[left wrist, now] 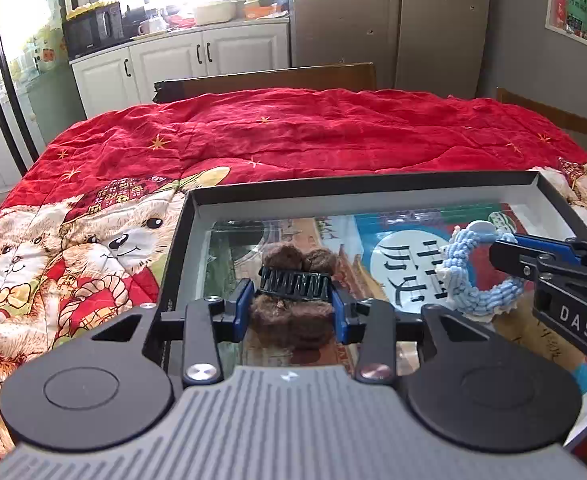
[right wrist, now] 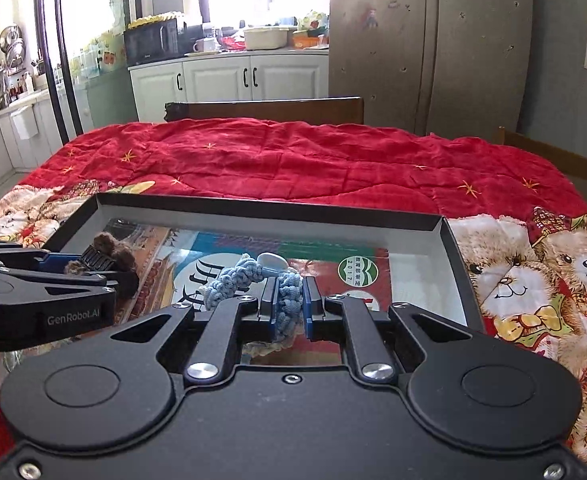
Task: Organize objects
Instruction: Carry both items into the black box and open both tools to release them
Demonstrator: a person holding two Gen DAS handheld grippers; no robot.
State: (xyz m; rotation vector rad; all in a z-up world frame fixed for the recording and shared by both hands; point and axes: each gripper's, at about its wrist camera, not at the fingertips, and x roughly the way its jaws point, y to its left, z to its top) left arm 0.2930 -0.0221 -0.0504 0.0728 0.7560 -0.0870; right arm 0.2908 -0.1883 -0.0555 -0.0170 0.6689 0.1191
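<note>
A shallow black box with a printed card on its floor lies on the red bear quilt. My left gripper is shut on a brown furry hair claw clip with black teeth, held over the box's left part. My right gripper is shut on a light blue braided hair ring with a white bead, over the box's middle. The ring and right gripper show at the right of the left wrist view; the clip and left gripper show at the left of the right wrist view.
The quilt covers the table beyond the box. A wooden chair back stands at the far edge and another at the right. White kitchen cabinets and a fridge are behind.
</note>
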